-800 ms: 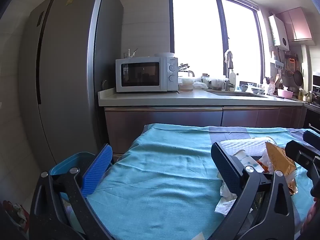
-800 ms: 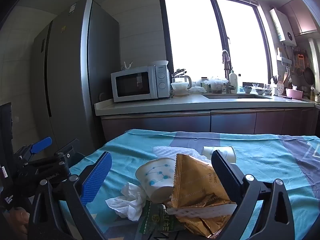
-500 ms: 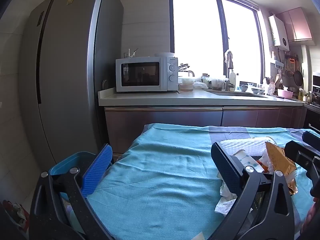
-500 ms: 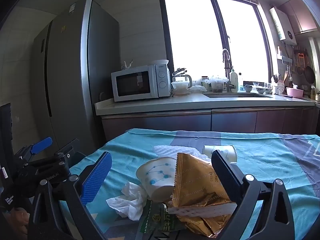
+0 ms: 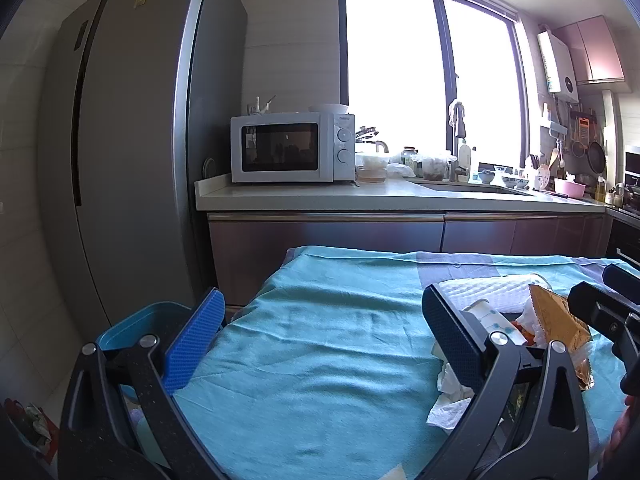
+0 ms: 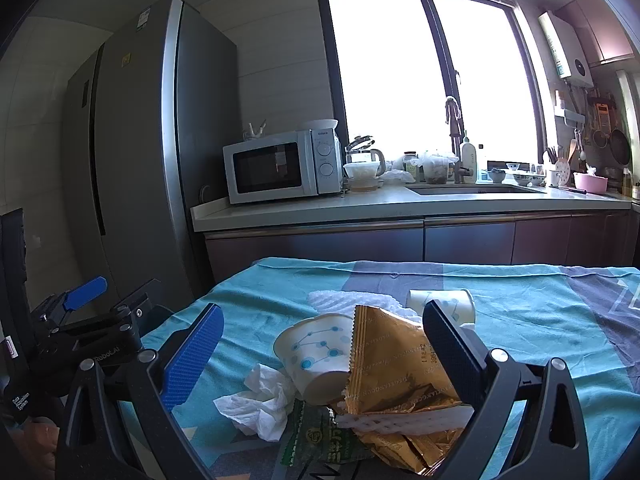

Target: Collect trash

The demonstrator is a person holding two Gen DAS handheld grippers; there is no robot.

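Note:
A pile of trash lies on the teal tablecloth (image 6: 540,320): a gold foil wrapper (image 6: 394,364), a white dotted paper cup (image 6: 316,356) on its side, a crumpled tissue (image 6: 260,404), a green packet (image 6: 316,436), white foam netting (image 6: 340,298) and a second cup (image 6: 452,302). My right gripper (image 6: 320,356) is open, its fingers either side of the pile, holding nothing. My left gripper (image 5: 320,340) is open and empty over bare cloth, left of the pile; the wrapper (image 5: 560,320) and tissue (image 5: 448,404) show at its right.
A blue bin (image 5: 136,324) stands on the floor by the table's left edge. Behind are a grey fridge (image 5: 132,160), a counter (image 5: 360,196) with a white microwave (image 5: 292,152), a sink and a bright window.

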